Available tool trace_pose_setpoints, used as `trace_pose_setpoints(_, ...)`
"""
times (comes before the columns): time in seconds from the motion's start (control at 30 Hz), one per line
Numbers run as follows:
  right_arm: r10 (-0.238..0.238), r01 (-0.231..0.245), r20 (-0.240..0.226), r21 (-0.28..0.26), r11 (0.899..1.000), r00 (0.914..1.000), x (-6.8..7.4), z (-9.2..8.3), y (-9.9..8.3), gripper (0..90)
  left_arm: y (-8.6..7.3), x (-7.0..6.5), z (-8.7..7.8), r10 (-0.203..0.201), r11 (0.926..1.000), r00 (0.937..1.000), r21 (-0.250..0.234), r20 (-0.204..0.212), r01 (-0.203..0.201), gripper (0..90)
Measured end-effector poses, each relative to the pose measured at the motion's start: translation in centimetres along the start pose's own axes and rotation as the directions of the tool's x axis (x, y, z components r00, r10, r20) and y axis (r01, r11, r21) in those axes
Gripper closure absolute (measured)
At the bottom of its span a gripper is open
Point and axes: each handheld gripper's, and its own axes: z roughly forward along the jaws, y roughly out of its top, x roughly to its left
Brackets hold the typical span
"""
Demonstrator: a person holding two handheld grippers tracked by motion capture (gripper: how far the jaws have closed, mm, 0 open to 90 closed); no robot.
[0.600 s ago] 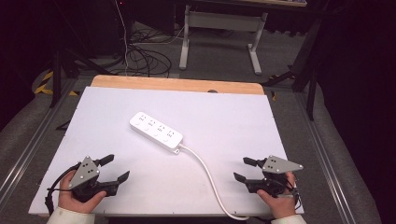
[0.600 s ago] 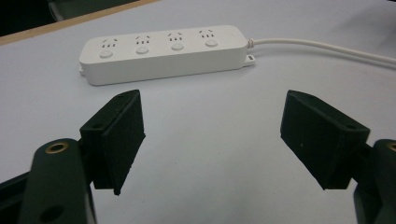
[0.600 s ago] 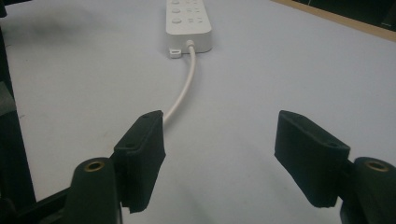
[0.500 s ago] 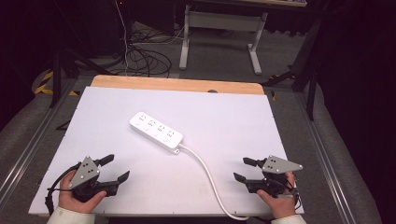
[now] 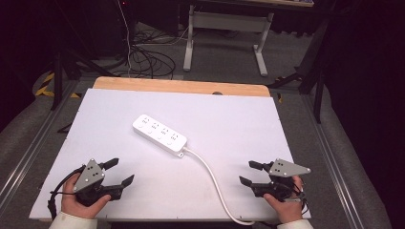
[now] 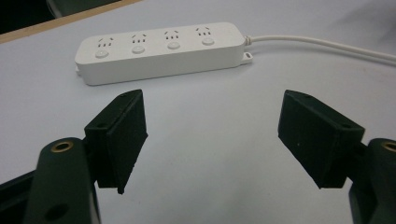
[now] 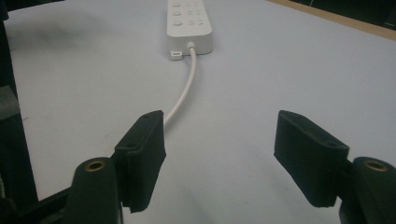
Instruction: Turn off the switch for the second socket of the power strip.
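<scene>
Start of the work, by the look of it: nothing grasped yet. White plastic four-socket power strip [image 5: 159,135] lying flat near the middle of the white-topped counter [image 5: 229,114], set on a slant, its far end toward the left, its near end toward the right. White round cord [image 5: 212,179] leaving that near end, curving toward the near edge and dropping over it just left of the right hand.

Left gripper [image 5: 117,172] held low at the near left corner, jaws spread wide with only bare counter between them, pointed at the long side of the strip; in the left gripper view the strip [image 6: 161,50] sits well ahead of the pads. Right gripper [image 5: 250,172] at the near right, jaws likewise wide apart and empty, aimed leftward; in the right gripper view the cord [image 7: 184,98] runs away just past the left-hand pad, apparently not touching, though hard to be sure from that angle.

Likely step in hand: approach. Next move probably a reach forward by either hand — left toward the strip's body, right toward the cord — then lowering until the pads straddle the target before closing. Cord thin and low, so a flat, careful pinch needed.
</scene>
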Motion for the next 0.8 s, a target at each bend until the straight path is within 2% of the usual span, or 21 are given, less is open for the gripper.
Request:
trace_pose_setpoints(0.13, 0.001, -0.001, -0.001, -0.001, 1.0, 1.0, 0.0, 0.0, 0.0, 34.0, 0.2, 0.0, 0.1, -0.011, 0.9998, 0.9999, 0.018, 0.001, 0.011, 26.4)
trace_pose_setpoints(0.23, 0.001, -0.001, 0.002, 0.001, 1.0, 1.0, 0.0, 0.0, 0.0, 34.1, 0.5, 0.1, 0.0, -0.027, 0.999, 0.9993, 0.035, 0.025, 0.026, 28.4)
trace_pose_setpoints(0.4, 0.001, -0.001, -0.003, 0.0, 1.0, 1.0, 0.0, 0.1, 0.0, 34.1, 1.3, 0.3, 0.2, -0.048, 0.9983, 0.9975, 0.037, 0.053, 0.046, 29.8)
trace_pose_setpoints(0.67, 0.001, -0.001, -0.001, 0.004, 1.0, 1.0, 0.0, 0.1, 0.0, 34.0, 3.3, 0.6, 0.7, -0.032, 0.9989, 0.9975, 0.037, 0.063, 0.03, 31.0)
trace_pose_setpoints(0.8, 0.003, -0.003, -0.003, 0.002, 1.0, 1.0, 0.0, 0.1, 0.0, 34.1, 4.6, 0.6, 1.2, -0.036, 0.9987, 0.9955, 0.038, 0.087, 0.033, 32.7)
